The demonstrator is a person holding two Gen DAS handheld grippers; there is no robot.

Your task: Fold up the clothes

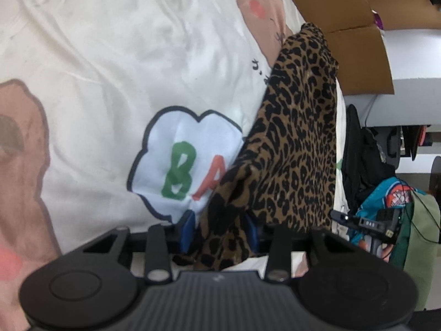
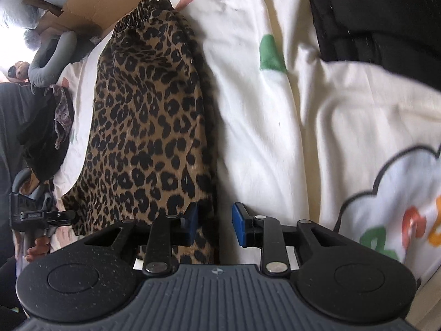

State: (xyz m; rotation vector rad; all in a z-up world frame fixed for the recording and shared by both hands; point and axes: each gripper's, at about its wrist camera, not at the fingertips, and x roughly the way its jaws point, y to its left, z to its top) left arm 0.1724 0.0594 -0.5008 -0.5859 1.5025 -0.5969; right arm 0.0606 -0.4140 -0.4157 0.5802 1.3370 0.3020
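A leopard-print garment (image 1: 297,127) with a gathered elastic band at its far end lies lengthwise on a white cartoon-print bed cover (image 1: 110,55). My left gripper (image 1: 220,230) is shut on a bunched near corner of it, and the cloth slopes up into the blue pads. In the right wrist view the same garment (image 2: 146,115) lies folded in a long strip. My right gripper (image 2: 215,224) stands open at its near right edge. The left finger (image 2: 191,222) rests over the cloth and the right finger (image 2: 238,224) over bare bed cover (image 2: 289,110); nothing is pinched.
A cardboard box (image 1: 344,13) stands past the garment's far end. Dark clothes (image 2: 46,138) and a grey neck pillow (image 2: 46,60) lie at the bed's left side. A black garment (image 2: 386,13) lies at the far right. A teal bag (image 1: 391,193) sits beside the bed.
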